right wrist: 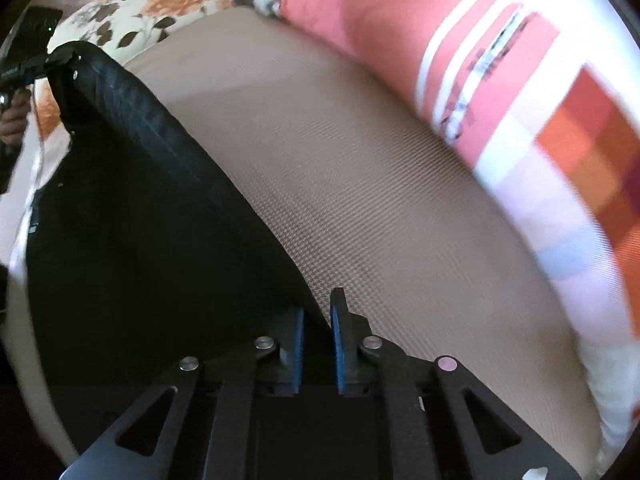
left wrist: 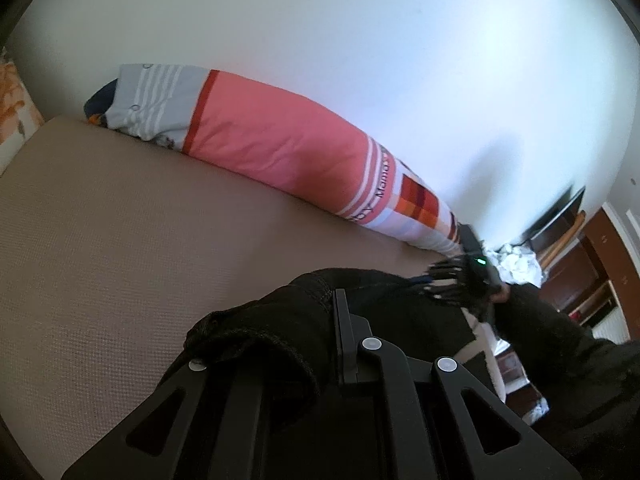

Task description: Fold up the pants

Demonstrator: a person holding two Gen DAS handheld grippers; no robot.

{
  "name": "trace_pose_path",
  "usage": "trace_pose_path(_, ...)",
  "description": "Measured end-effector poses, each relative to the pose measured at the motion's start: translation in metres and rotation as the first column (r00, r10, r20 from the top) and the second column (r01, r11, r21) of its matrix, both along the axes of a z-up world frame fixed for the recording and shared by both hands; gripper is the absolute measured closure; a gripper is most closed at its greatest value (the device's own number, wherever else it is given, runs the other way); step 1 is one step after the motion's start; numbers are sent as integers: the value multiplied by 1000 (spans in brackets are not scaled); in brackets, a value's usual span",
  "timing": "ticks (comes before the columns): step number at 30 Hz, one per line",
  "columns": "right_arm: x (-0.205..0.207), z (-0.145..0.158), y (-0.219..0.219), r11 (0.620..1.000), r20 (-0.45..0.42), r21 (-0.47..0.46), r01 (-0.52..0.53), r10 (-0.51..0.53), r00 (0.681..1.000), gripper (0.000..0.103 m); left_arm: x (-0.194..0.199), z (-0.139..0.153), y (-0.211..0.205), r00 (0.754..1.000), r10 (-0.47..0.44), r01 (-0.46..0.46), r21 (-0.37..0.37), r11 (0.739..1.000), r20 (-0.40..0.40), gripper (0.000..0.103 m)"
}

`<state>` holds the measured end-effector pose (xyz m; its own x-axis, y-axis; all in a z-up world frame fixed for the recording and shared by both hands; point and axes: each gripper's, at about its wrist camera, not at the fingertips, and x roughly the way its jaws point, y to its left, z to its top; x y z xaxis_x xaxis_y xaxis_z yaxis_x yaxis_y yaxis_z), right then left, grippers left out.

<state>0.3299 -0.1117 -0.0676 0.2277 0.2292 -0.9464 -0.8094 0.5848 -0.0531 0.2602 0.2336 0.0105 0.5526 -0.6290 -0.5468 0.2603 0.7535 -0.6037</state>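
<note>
On the brown bed (right wrist: 360, 184), black pants (right wrist: 132, 240) hang stretched between the two tools, lifted along their upper edge. The left tool (left wrist: 340, 320) is clamped on a bunched corner of the pants (left wrist: 280, 332), the dark cloth wrapped over one of its fingers and hiding it. In the right wrist view that same tool (right wrist: 44, 62) shows far off at the upper left, pinching the raised corner, with a hand (right wrist: 14, 120) below it on the grip. The right tool (right wrist: 318, 320) points steeply down at the bed; its blue pads (right wrist: 335, 344) stand close together with the edge of the pants running in between them, and the cloth appears pinched there. In the left wrist view the right tool (left wrist: 460, 276) is small and blurred near the far end of the pants. A long pink and striped pillow (left wrist: 280, 144) lies along the white wall (left wrist: 360, 40) at the back of the bed, and a floral cushion (right wrist: 160, 4) sits at the bed's end.
</note>
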Motion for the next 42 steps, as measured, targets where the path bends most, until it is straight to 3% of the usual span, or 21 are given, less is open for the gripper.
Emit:
trace_pose_path(3,-32,24,1,999,135,-7,52,-50,990,94,-6,3,2,1000,1,-1,22,1000,5,94)
trace_pose_path(7,-81,55,-11,993,210,27,111,-115,971,94,-27,11,4,999,-29,28,40,999,15,94)
trace_pose_path(13,-159,79,-16,986,202,81,148,-161,966,94,-89,14,5,995,-100,99,60,993,13,94)
trace_pose_path(20,-241,52,-45,975,85,100,201,-209,974,94,-163,-25,8,984,-145,155,96,983,-100,91)
trace_pose_path(27,-279,-5,-46,971,-28,54,234,-233,972,94,-199,-85,3,947,-174,229,187,955,-269,89)
trace_pose_path(31,-282,-28,-37,973,-25,4,231,-231,973,94,-203,-87,5,948,-156,213,191,958,-276,86)
trace_pose_path(34,-282,-30,-34,973,-16,-6,231,-231,973,94,-208,-80,4,949,-150,220,242,945,-276,84)
trace_pose_path(38,-284,-31,-35,972,-8,-2,237,-237,972,93,-213,-71,2,947,-122,216,312,925,-297,73)
trace_pose_path(40,-285,-31,-36,971,-4,5,239,-239,971,93,-219,-67,6,950,-93,201,353,914,-299,56)
trace_pose_path(41,-285,-31,-37,970,-4,11,242,-241,970,93,-220,-65,7,951,-60,183,393,901,-304,34)
trace_pose_path(42,-285,-32,-38,970,-2,16,243,-243,970,92,-224,-62,10,953,-25,158,424,892,-302,30)
